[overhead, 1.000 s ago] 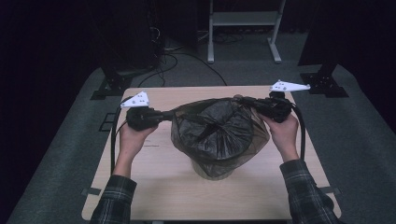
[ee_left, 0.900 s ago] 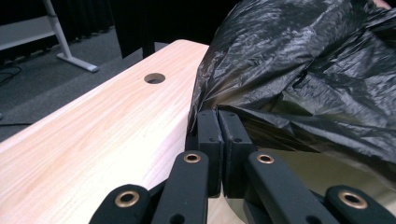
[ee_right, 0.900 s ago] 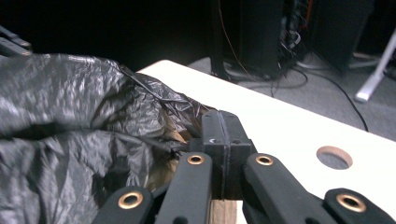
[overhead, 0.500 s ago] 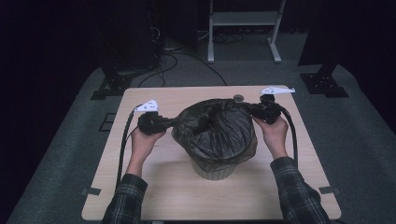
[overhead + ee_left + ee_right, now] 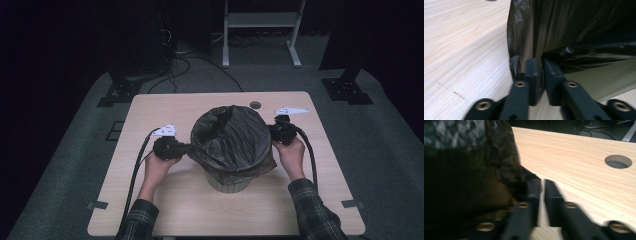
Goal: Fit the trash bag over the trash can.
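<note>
A pale bin [image 5: 227,182] stands mid-table, and a black rubbish bag [image 5: 230,135] is stretched over its rim. My left gripper [image 5: 189,148] is at the bin's left side and my right gripper [image 5: 272,131] at its right, each held in one hand. In the left gripper view the jaws [image 5: 541,72] have just been opening to a narrow gap. There the bag's hem [image 5: 514,67] hangs beside them against the bin wall [image 5: 599,77]. In the right gripper view the jaws [image 5: 542,190] have also just been opening. Bare table shows through that slit, and the bag [image 5: 469,170] lies against the left jaw.
The wooden table [image 5: 165,110] has a round cable hole [image 5: 255,105] behind the bin, which appears as the cable hole [image 5: 618,161] in the right gripper view. Cables trail from both grippers toward the front edge. Dark stands and a white frame are on the floor beyond.
Both hands have come down along the bin's sides, drawing the bag's mouth down over the rim. The bag no longer hangs lifted between the grippers.
</note>
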`<action>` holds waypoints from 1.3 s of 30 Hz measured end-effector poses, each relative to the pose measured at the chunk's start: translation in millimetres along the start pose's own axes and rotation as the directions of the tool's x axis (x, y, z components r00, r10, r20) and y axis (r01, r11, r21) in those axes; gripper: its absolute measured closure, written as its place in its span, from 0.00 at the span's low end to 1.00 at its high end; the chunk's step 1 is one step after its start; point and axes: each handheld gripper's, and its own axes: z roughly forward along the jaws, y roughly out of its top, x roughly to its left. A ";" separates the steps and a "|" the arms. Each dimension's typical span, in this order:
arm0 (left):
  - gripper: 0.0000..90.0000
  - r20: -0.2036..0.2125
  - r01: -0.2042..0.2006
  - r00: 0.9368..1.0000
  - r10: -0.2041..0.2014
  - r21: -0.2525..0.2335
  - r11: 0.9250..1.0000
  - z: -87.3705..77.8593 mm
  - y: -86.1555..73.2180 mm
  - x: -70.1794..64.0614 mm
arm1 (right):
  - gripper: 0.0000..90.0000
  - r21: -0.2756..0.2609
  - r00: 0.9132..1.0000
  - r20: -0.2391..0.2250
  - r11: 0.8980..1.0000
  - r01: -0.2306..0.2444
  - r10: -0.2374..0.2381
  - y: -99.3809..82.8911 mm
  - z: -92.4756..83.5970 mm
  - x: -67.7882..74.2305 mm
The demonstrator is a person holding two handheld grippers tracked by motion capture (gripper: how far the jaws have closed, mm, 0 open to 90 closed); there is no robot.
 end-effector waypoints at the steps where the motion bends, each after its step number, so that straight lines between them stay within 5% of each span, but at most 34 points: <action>1: 0.78 0.003 0.006 1.000 -0.006 -0.013 1.000 -3.0 -0.4 0.3 | 0.79 0.000 1.000 -0.001 1.000 -0.007 0.007 -0.5 -1.8 -0.6; 7: 0.48 0.008 0.016 1.000 -0.015 -0.090 0.996 -40.6 -0.7 -5.1 | 0.64 -0.071 1.000 -0.013 0.997 -0.009 0.008 -0.1 -39.8 -8.6; 13: 0.36 0.060 -0.028 0.997 0.040 -0.187 0.982 -76.1 4.7 -23.6 | 0.52 -0.132 0.995 -0.089 0.991 0.028 -0.040 -4.9 -85.3 -5.9; 17: 0.29 0.110 -0.067 0.990 0.093 -0.224 0.972 -82.8 12.6 -42.3 | 0.43 -0.147 0.980 -0.174 0.987 0.069 -0.095 -9.8 -105.0 7.4; 20: 0.24 0.133 -0.089 0.984 0.117 -0.201 0.976 -79.5 16.0 -53.6 | 0.38 -0.164 0.963 -0.237 0.983 0.087 -0.125 -14.4 -116.9 19.1; 27: 0.24 0.131 -0.107 0.983 0.127 -0.152 0.983 -61.5 18.2 -61.8 | 0.33 -0.168 0.932 -0.317 0.978 0.125 -0.174 -27.4 -128.3 47.3; 30: 0.31 0.148 -0.111 0.980 0.132 -0.140 0.984 -53.4 18.6 -61.9 | 0.32 -0.159 0.930 -0.323 0.979 0.130 -0.176 -32.5 -124.6 53.5; 33: 0.54 0.162 -0.128 0.975 0.151 -0.145 0.981 -51.5 18.6 -63.3 | 0.43 -0.132 0.933 -0.313 0.981 0.142 -0.177 -36.1 -117.5 57.2; 37: 0.85 0.175 -0.163 0.966 0.188 -0.148 0.976 -52.1 18.4 -68.7 | 0.85 -0.113 0.933 -0.299 0.978 0.173 -0.200 -39.5 -113.3 62.4; 39: 0.97 0.185 -0.177 0.962 0.201 -0.140 0.974 -52.4 18.4 -71.2 | 0.98 -0.110 0.929 -0.309 0.978 0.175 -0.201 -40.6 -112.5 63.7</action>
